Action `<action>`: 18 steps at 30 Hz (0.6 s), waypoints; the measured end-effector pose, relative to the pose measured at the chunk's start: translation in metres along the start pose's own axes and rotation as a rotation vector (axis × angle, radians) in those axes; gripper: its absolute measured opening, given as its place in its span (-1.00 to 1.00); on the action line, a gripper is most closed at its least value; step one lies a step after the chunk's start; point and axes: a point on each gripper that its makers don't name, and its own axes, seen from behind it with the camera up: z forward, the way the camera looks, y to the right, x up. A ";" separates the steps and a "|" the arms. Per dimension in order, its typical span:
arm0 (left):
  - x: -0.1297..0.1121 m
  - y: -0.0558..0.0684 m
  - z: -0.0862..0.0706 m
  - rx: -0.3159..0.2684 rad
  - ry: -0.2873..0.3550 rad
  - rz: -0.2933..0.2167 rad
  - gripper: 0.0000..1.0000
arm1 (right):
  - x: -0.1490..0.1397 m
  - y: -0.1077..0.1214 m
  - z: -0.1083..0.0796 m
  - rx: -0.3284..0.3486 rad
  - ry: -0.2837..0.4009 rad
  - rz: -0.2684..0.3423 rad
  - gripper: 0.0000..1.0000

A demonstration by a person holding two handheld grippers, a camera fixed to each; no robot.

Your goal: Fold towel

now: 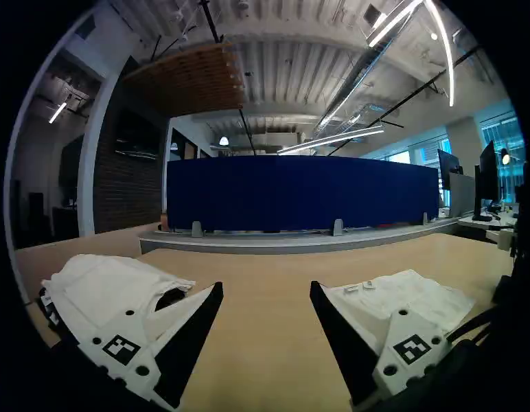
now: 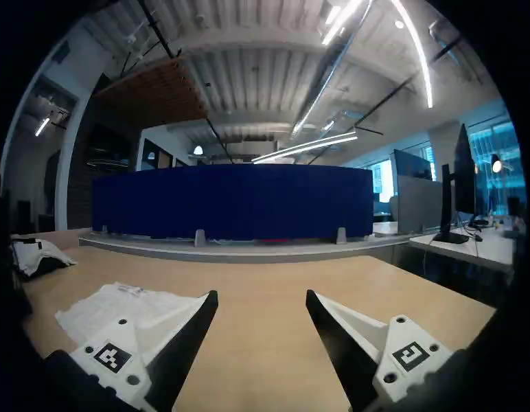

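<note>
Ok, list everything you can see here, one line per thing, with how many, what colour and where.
bunched towel: one, white, on the table, left in the left gripper view
flat towel: one, white, on the table, right in that view
table: one, light wood, under both towels
partition: one, dark blue, along the table's far edge
monitors: at least two, black, on the neighbouring desk at right
ceiling lights: several strips, white, overhead
left gripper: one, white and black, open above the table
right gripper: one, white and black, open above the table
</note>
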 end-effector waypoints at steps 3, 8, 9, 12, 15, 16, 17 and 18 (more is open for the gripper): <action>0.000 0.000 0.000 0.000 0.000 0.000 0.88 | 0.000 0.000 0.000 0.000 0.000 0.000 0.99; 0.000 0.000 0.000 0.000 0.000 0.000 0.88 | 0.000 -0.001 0.000 0.000 0.000 0.000 0.99; 0.000 0.000 0.000 0.000 0.000 0.000 0.88 | 0.000 -0.001 0.000 0.000 0.000 0.000 0.99; 0.000 0.000 -0.001 0.000 0.000 0.000 0.88 | 0.000 -0.001 0.000 0.000 0.000 0.000 0.99; 0.000 0.000 -0.001 0.000 0.000 0.001 0.88 | 0.000 -0.001 0.000 0.001 0.000 0.001 0.99; 0.000 0.000 -0.001 0.000 0.000 0.001 0.88 | 0.000 -0.001 0.000 0.001 0.000 0.000 0.99; 0.000 0.000 -0.001 0.000 0.000 0.000 0.88 | 0.001 -0.001 0.000 0.002 0.000 0.000 0.99; 0.000 0.000 -0.001 0.000 0.000 0.000 0.88 | 0.001 -0.001 0.000 0.002 0.000 0.000 0.99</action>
